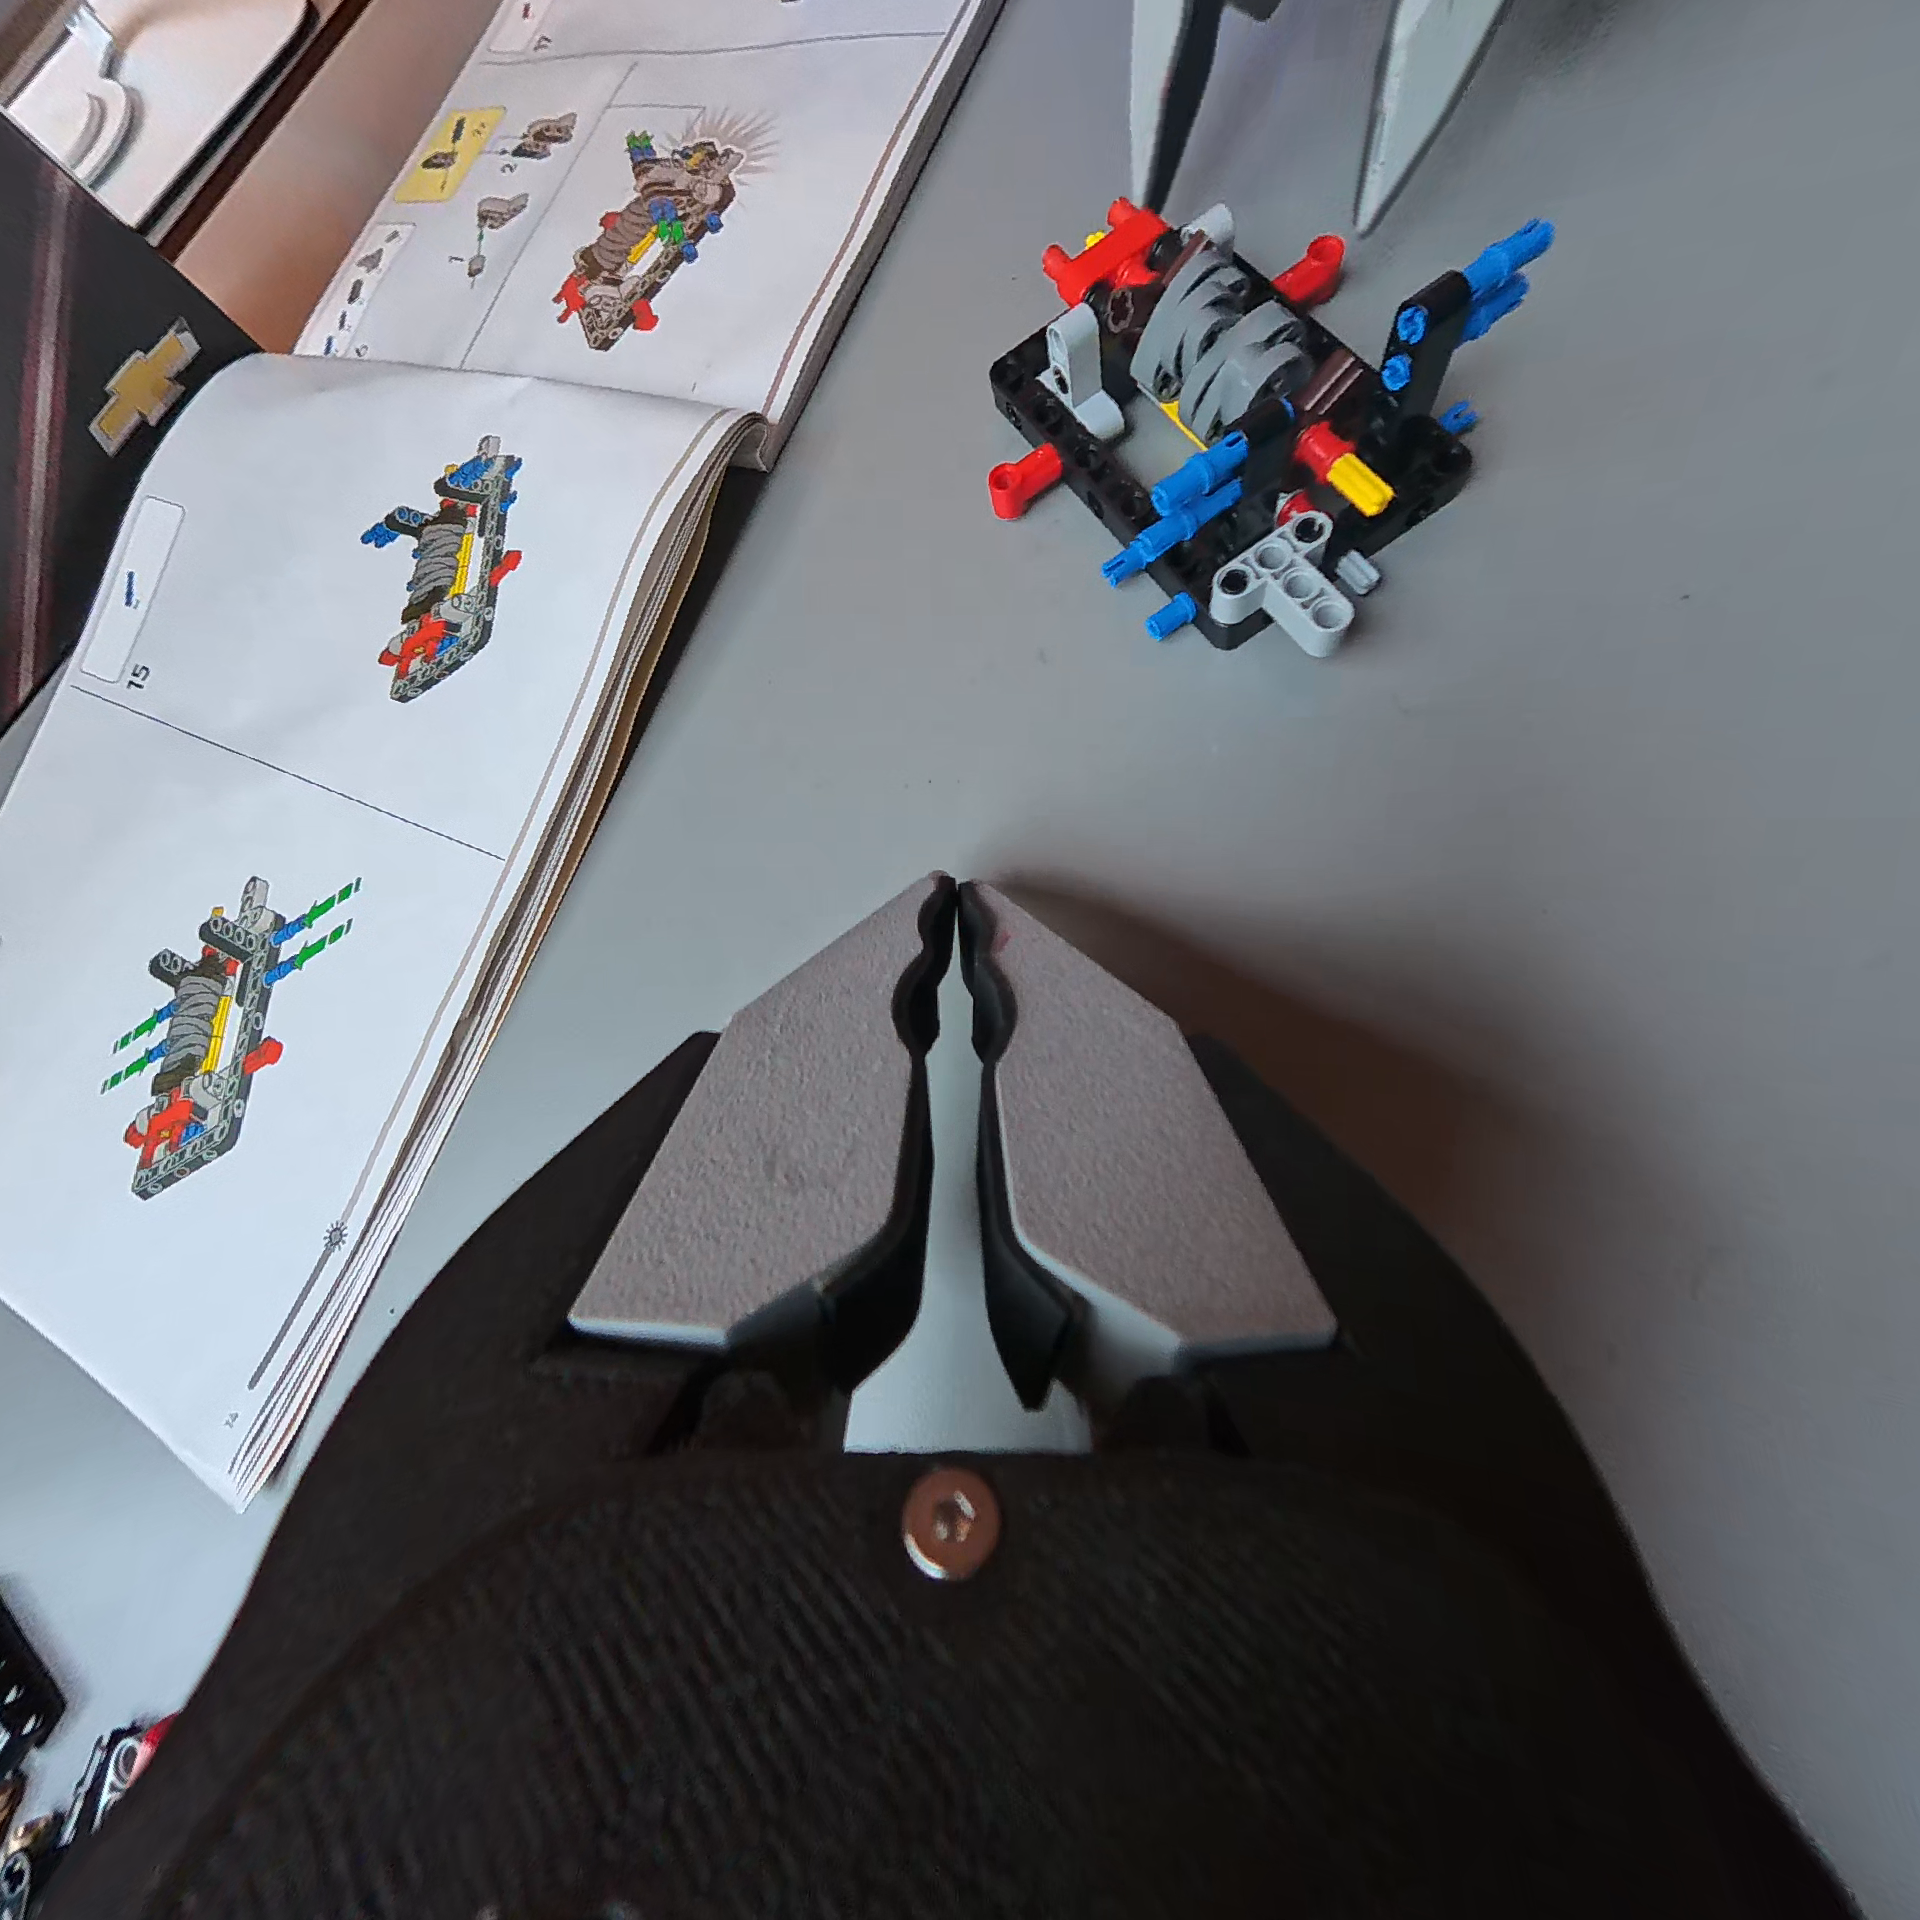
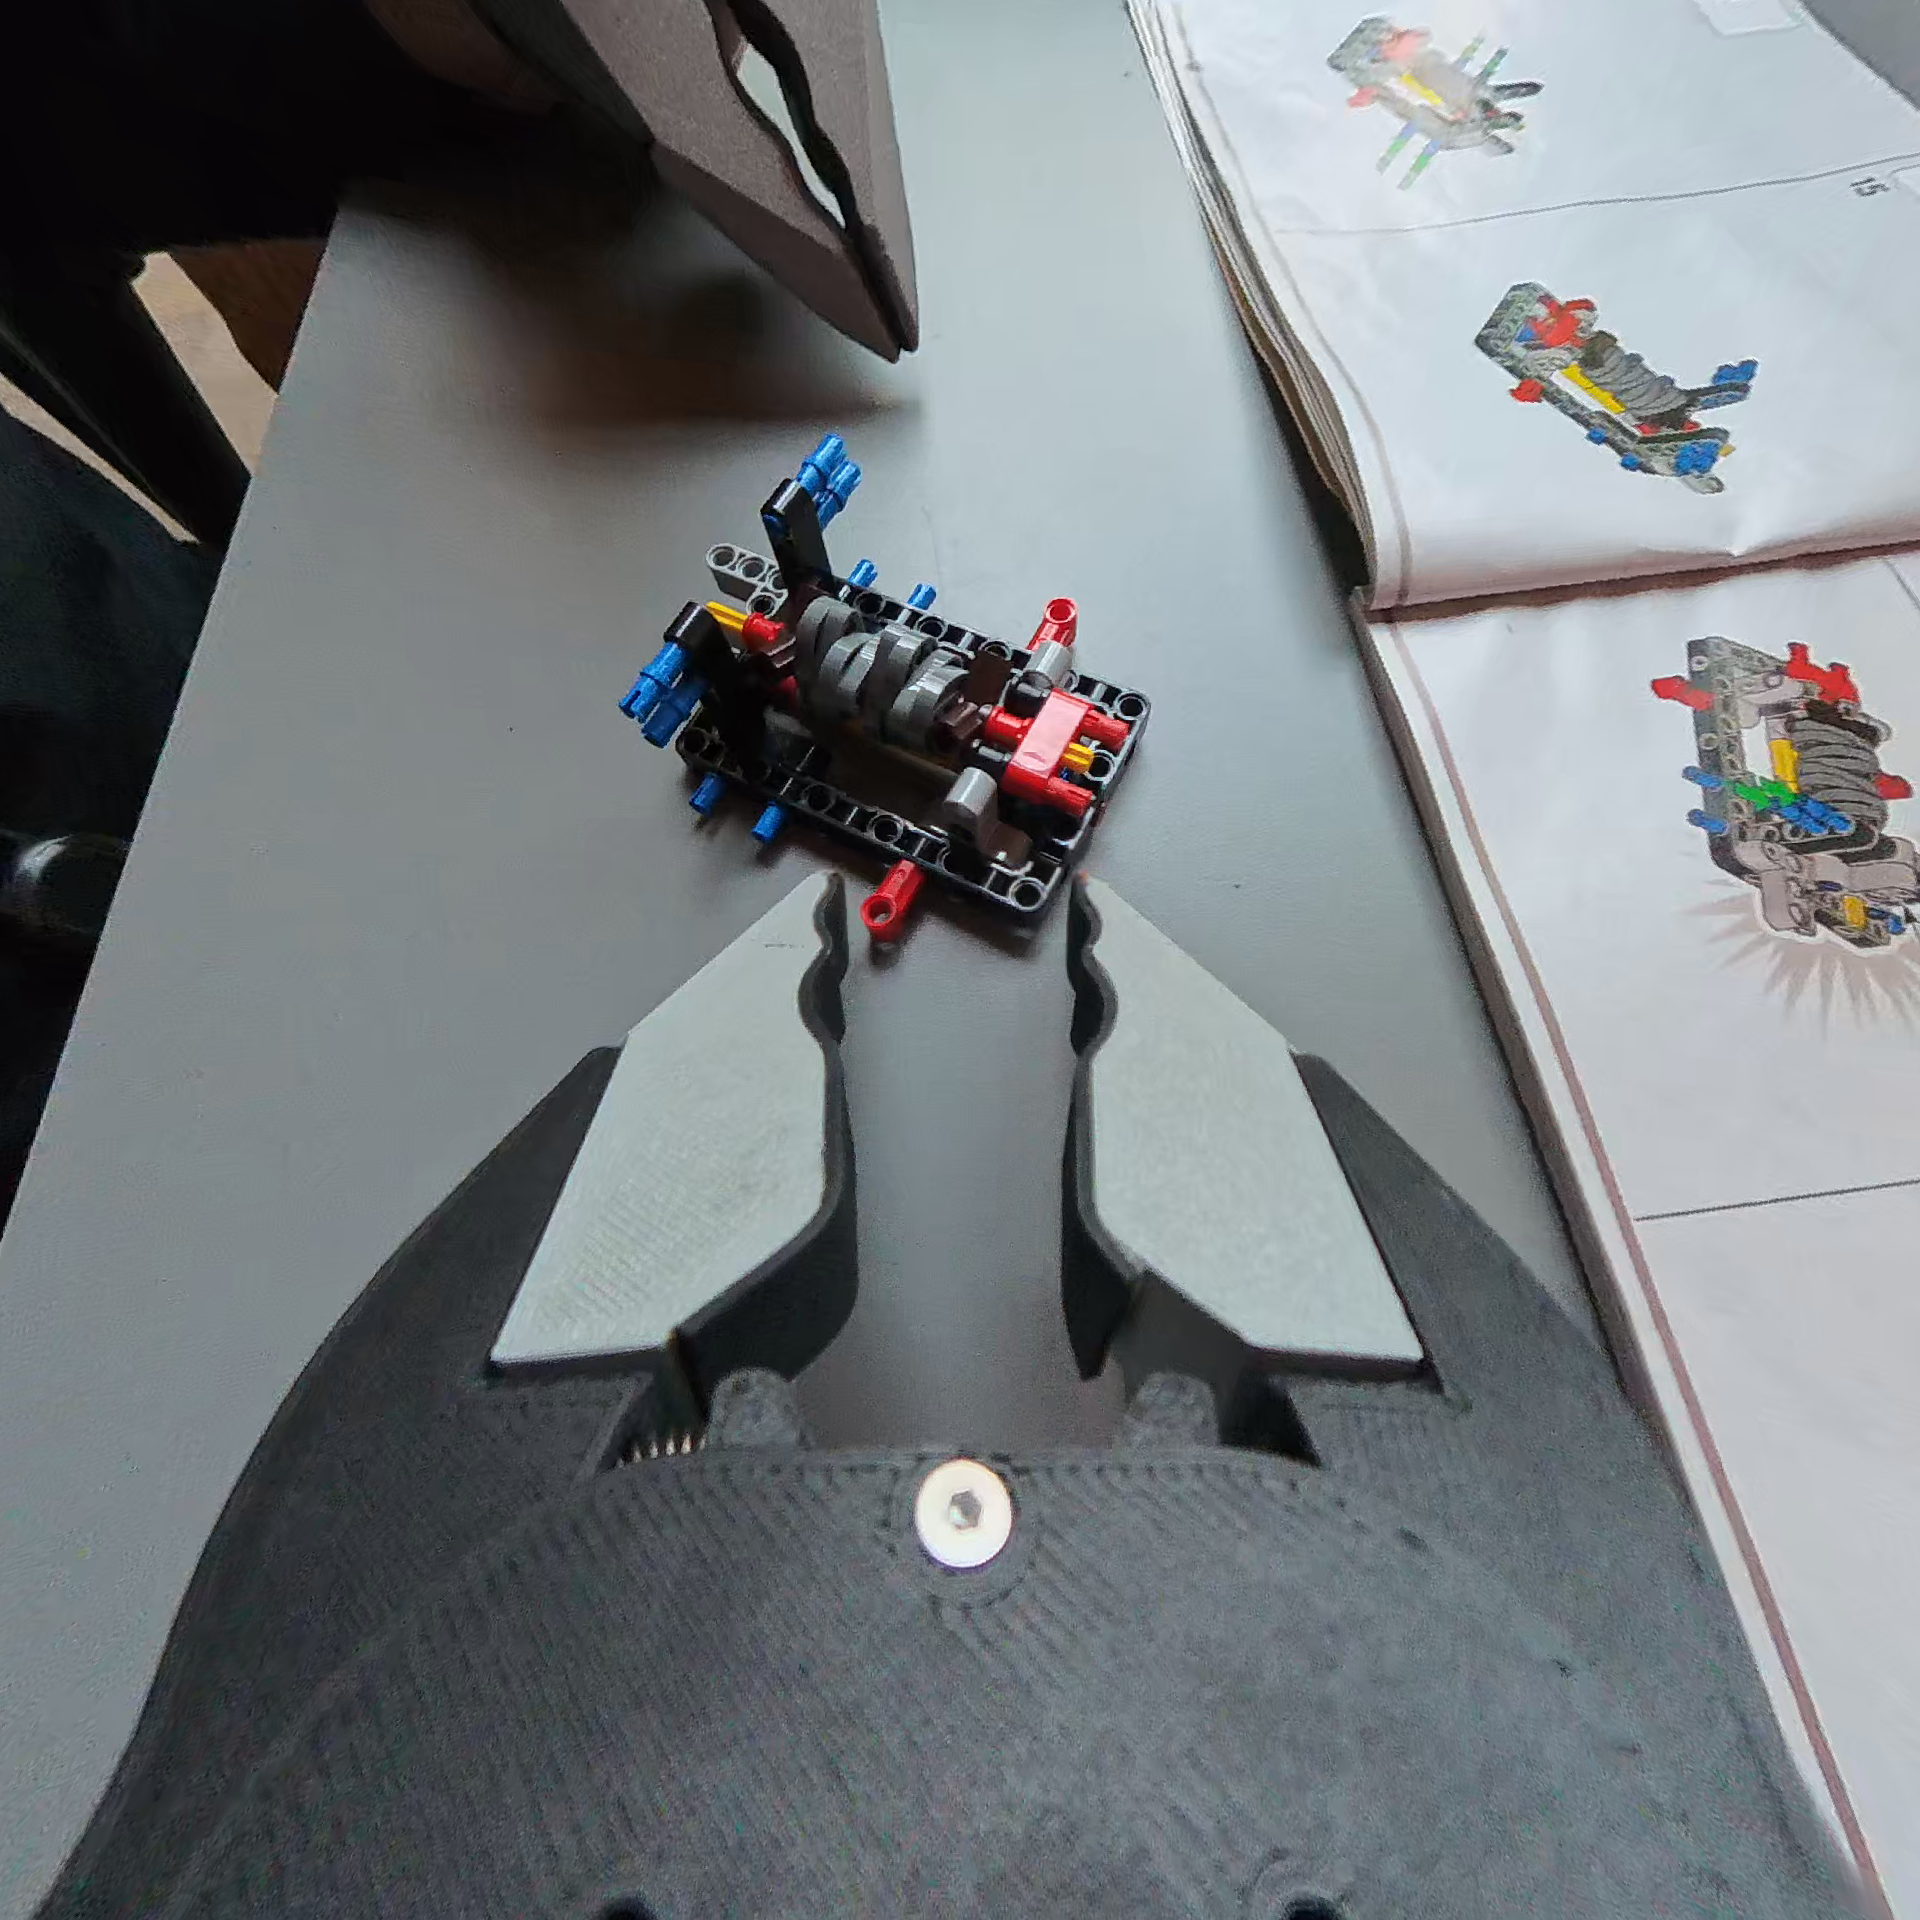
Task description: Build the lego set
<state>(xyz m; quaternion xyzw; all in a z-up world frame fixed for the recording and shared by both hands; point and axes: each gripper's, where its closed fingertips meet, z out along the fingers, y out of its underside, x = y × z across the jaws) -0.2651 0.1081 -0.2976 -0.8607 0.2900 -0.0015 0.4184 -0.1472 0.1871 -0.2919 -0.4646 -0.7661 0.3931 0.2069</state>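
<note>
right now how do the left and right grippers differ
The left gripper is shut with nothing between its fingertips; the right gripper is open. The left sits well back from the lego assembly; the right's tips reach the assembly's near edge without gripping it. Both have grey fingers with black pads over the grey table.

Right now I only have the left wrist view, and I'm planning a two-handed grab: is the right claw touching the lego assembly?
Observer: No. The right claw is open, with its tips just short of the lego assembly.
Operator: Is anything between its tips?
Observer: A red pin sticking out of the assembly's black frame lies between them. It isn't gripped.
Operator: Is there room on the side away from the booklet?
Observer: Limited. The table has its edge on that side, opposite the instruction booklet.
</note>
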